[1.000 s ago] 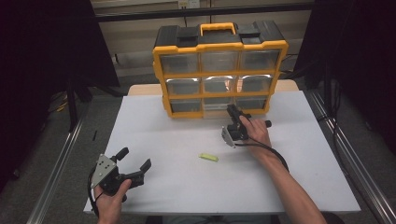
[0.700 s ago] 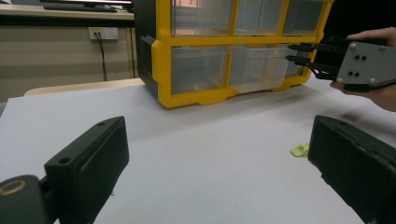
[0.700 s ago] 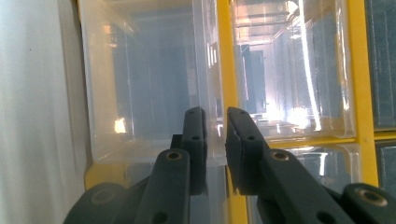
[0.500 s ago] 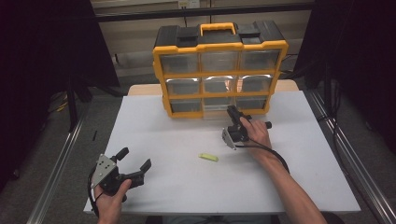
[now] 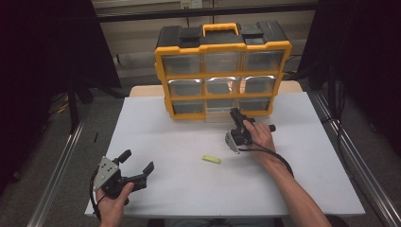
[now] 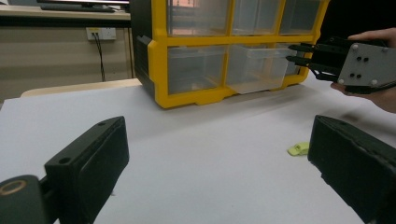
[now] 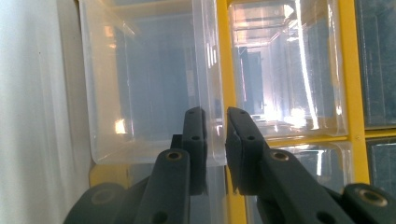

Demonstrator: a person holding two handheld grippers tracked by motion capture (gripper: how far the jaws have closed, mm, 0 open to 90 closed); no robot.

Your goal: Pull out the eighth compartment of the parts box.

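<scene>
Since a second ago almost nothing shifts: right gripper (image 5: 235,116) stays at the cabinet front, bottom-row middle drawer (image 5: 218,112) maybe a hair further out, left side unchanged. That drawer sits just above centre of the high view, clear plastic, sticking out a little from the yellow organizer (image 5: 222,71) while its neighbours sit flush. In the right gripper view the jaws are clamped on the drawer's front wall (image 7: 211,93), one pad inside, one outside. So grasp is done, pull is started; I judge the drawer is only partly out, and it looks empty as far as the clear walls show. Left to do, probably: finish pulling, then load the small yellow-green piece (image 5: 211,160) lying on the white table (image 5: 302,189) below centre, well apart from the drawer, untouched. Left gripper (image 5: 137,165) sits at lower left of the high view, jaws spread wide, holding nothing, resting near the table's front edge.
</scene>
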